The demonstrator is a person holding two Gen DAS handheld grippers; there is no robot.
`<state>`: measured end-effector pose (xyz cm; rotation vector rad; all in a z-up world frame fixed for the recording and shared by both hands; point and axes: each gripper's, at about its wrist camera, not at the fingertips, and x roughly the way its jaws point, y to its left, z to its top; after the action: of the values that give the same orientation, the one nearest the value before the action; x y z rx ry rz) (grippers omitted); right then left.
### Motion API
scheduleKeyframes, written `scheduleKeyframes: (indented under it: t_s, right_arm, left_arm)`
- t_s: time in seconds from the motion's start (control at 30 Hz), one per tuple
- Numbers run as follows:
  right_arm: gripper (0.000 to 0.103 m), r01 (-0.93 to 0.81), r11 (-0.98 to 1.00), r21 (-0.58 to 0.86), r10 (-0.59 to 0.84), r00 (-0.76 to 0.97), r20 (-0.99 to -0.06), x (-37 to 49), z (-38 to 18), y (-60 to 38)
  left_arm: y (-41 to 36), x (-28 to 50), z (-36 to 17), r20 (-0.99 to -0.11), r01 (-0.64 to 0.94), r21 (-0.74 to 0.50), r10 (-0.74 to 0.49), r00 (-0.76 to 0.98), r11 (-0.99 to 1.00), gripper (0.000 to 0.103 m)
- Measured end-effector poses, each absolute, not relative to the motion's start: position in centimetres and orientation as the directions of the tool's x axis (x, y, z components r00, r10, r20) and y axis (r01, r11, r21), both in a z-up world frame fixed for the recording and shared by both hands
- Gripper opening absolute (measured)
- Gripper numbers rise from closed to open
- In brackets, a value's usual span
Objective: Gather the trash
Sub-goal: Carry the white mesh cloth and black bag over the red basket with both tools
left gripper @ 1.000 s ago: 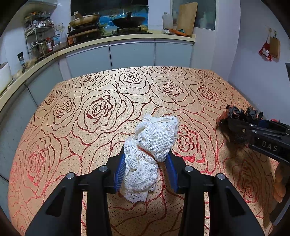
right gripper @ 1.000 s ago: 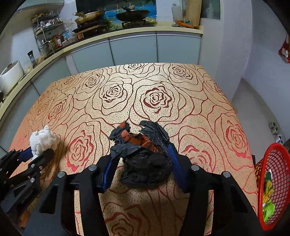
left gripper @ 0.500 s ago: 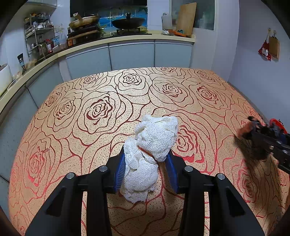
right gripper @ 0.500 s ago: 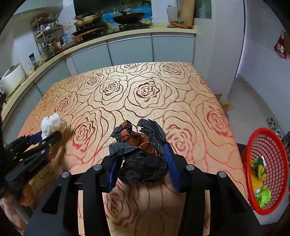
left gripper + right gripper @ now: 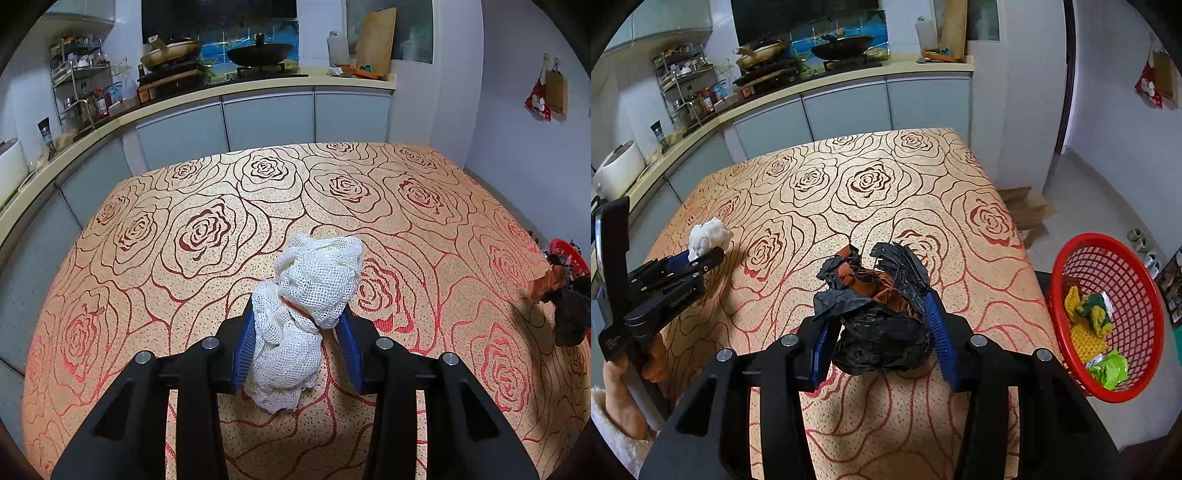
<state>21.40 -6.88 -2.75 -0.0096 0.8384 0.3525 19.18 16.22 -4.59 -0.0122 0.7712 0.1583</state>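
While both tools hang over the rose-patterned tablecloth (image 5: pixel 207 229), each has its jaws closed onto a piece of rubbish. The left gripper (image 5: pixel 297 343) pinches a wad of white mesh netting (image 5: pixel 310 295) between its 2 blue pads (image 5: pixel 244 345), the bundle rising above the fingertips and drooping below them. The right gripper (image 5: pixel 877 332) clamps a crumpled black plastic bag (image 5: pixel 882 332) with orange-brown scraps showing in its torn top. Seen from the right wrist, the left tool sits well off to the side, with a hand (image 5: pixel 617 387) in a fuzzy white sleeve on its handle. Beyond the table's right edge a red plastic basket (image 5: pixel 1071 258) stands on the floor, holding yellow and green wrappers. Behind runs a kitchen counter (image 5: pixel 258 83) with a wok (image 5: pixel 260 55) on the stove.
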Motion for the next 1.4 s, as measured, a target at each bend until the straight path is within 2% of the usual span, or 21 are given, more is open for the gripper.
scheduleKeyframes:
  t_s: [0.67, 1.4]
  right_arm:
    - [0.045, -0.292, 0.94, 0.178, 0.334, 0.666, -0.667, 19.6, -0.5, -10.4]
    - [0.045, -0.213, 0.955, 0.207, 0.296, 0.728, -0.619, 18.5, 1.5, -15.9]
  left_arm:
    - [11.6, 17.5, -1.5, -0.66, -0.082, 0.067, 0.106, 0.743, 0.994, 0.039]
    - [6.2, 16.1, 1.0, -0.634, 0.025, 0.069, 0.024, 0.773, 0.997, 0.039]
